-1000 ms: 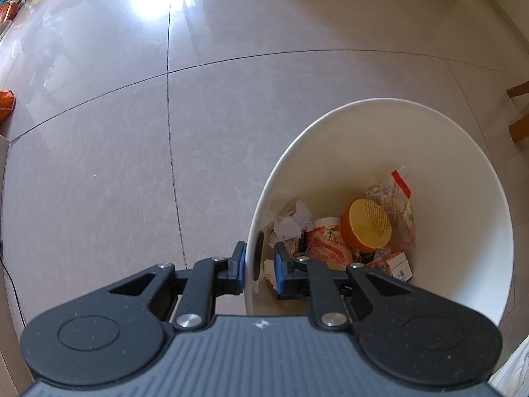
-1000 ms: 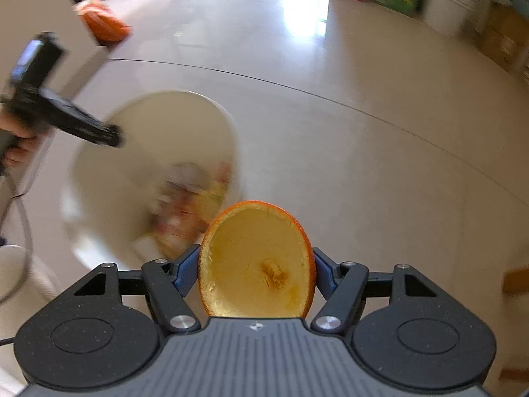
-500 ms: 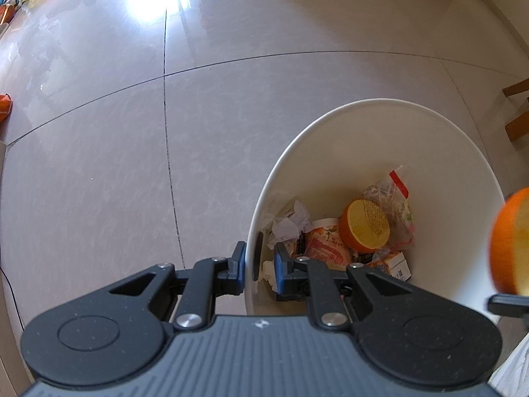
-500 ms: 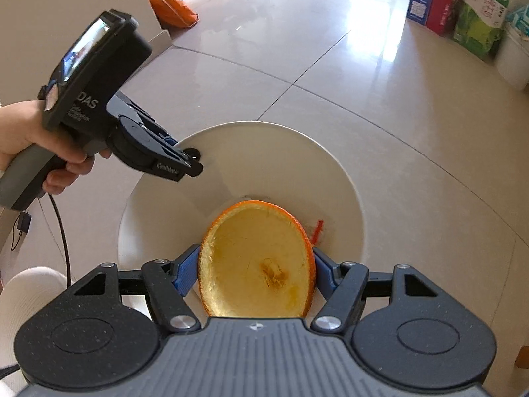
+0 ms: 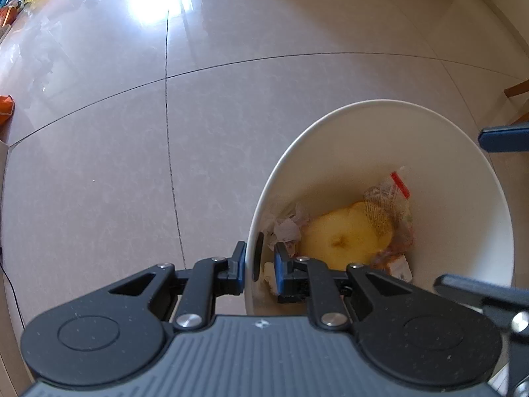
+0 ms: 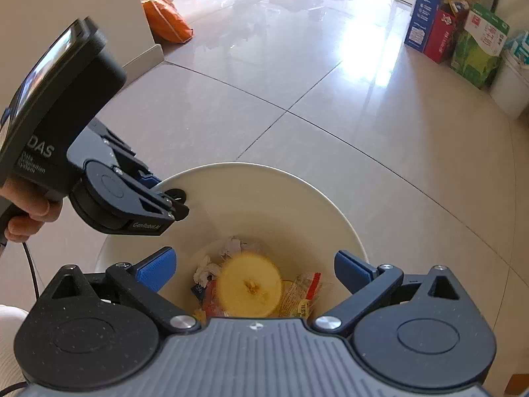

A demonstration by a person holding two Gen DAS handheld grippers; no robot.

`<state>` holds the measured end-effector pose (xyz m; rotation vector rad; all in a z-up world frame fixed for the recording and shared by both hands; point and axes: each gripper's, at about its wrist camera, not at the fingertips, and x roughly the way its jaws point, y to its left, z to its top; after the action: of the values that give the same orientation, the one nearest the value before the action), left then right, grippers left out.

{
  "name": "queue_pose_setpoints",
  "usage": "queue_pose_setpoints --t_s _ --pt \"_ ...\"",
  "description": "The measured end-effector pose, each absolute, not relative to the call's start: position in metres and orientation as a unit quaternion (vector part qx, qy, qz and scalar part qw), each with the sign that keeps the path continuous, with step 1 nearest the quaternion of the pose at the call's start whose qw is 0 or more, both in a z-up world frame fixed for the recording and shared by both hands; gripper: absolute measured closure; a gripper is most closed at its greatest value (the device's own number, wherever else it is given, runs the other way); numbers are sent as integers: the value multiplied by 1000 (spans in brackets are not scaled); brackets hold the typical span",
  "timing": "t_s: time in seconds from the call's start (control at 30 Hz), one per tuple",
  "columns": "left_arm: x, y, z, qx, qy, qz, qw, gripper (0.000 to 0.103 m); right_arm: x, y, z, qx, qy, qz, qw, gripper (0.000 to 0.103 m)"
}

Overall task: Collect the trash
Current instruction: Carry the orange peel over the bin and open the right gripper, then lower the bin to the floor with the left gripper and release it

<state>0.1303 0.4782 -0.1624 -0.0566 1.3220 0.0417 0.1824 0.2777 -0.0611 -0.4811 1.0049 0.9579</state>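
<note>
A white trash bin (image 5: 496, 231) (image 6: 264, 178) stands on the tiled floor. My left gripper (image 5: 259, 261) (image 6: 172, 198) is shut on the bin's near rim, one finger outside and one inside. My right gripper (image 6: 254, 269) hangs open over the bin's mouth with nothing between its fingers; its fingers (image 5: 502, 137) show at the right edge of the left wrist view. An orange peel half (image 5: 344, 240) (image 6: 251, 286), pale inside up and slightly blurred, is in the bin on top of wrappers (image 5: 386, 198) (image 6: 301, 294) and crumpled paper (image 5: 287, 228) (image 6: 205, 269).
Glossy beige floor tiles surround the bin. An orange bag (image 6: 167, 16) leans by a wall corner at the back left. Cartons and boxes (image 6: 459, 29) line the far right. A wooden chair leg (image 5: 517, 87) shows right of the bin. A hand (image 6: 29, 208) holds the left gripper.
My right gripper moved over the bin, opened and let go of the orange peel half, which now lies among the trash inside. The left gripper kept its hold on the rim.
</note>
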Motion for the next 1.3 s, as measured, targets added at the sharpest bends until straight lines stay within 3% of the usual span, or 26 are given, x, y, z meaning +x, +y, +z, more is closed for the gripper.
queue_pose_setpoints --t_s 0.7,0.73,0.8,0.83,0.9,1.03,1.3 --pt "129 485 -160 -47 609 29 791 86 179 250 -73 -163 507 397 748 0" --pt "128 485 -160 -48 608 29 792 82 178 249 -72 -162 507 396 748 0" --pt "128 486 -158 -63 608 29 791 62 178 246 -72 -156 511 393 749 0" --pt "128 487 -156 -67 606 32 792 43 179 245 -73 -152 513 391 749 0" --pt "125 485 -151 -63 592 43 802 25 179 242 -74 -148 518 384 750 0" --pt "124 482 -144 -47 584 51 809 13 181 238 -77 -142 527 377 748 0" --pt "114 476 -136 -55 589 62 804 12 184 230 -89 -119 570 335 741 0"
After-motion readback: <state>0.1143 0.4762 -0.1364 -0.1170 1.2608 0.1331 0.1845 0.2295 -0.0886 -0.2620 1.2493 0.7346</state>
